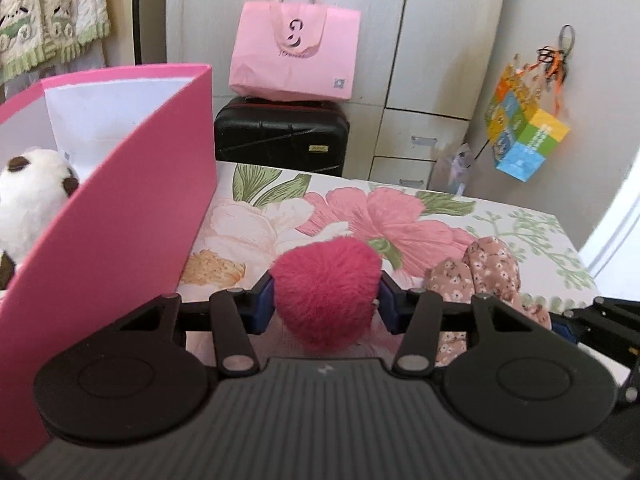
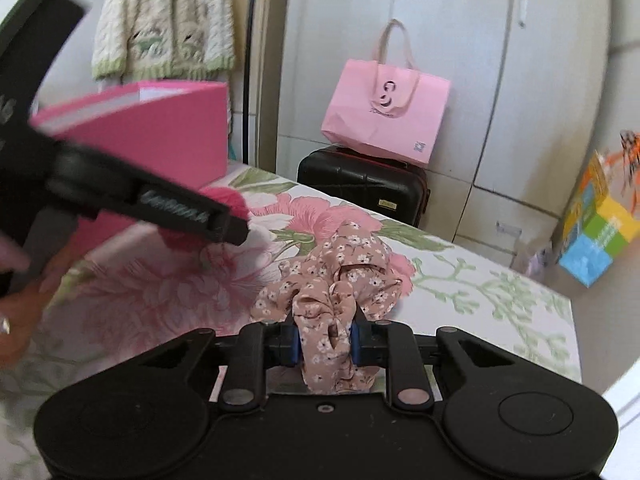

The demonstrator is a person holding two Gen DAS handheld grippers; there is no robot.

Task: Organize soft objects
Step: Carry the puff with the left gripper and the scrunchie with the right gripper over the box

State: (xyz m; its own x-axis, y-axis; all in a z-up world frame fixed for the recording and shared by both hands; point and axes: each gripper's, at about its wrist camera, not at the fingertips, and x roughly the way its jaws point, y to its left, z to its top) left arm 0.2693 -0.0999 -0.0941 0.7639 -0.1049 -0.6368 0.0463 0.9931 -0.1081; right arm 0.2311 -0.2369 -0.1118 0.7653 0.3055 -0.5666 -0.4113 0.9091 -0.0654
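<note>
My left gripper (image 1: 326, 300) is shut on a fluffy hot-pink pom-pom (image 1: 326, 292) and holds it just right of the open pink box (image 1: 120, 240). A white plush panda (image 1: 28, 200) lies inside that box. My right gripper (image 2: 324, 342) is shut on a dusty-pink floral scrunchie (image 2: 340, 280), which bunches up on the floral cloth (image 2: 460, 280). The scrunchie also shows in the left wrist view (image 1: 488, 268), to the right of the pom-pom. In the right wrist view the left gripper crosses the left side, blurred, with the pom-pom (image 2: 228, 200) at its tip.
A black suitcase (image 1: 280, 136) with a pale pink shopping bag (image 1: 296, 52) on top stands behind the table. A colourful carton bag (image 1: 524, 136) hangs on the wall at right. A knitted cream garment (image 2: 164, 20) hangs at back left. The table edge runs at right.
</note>
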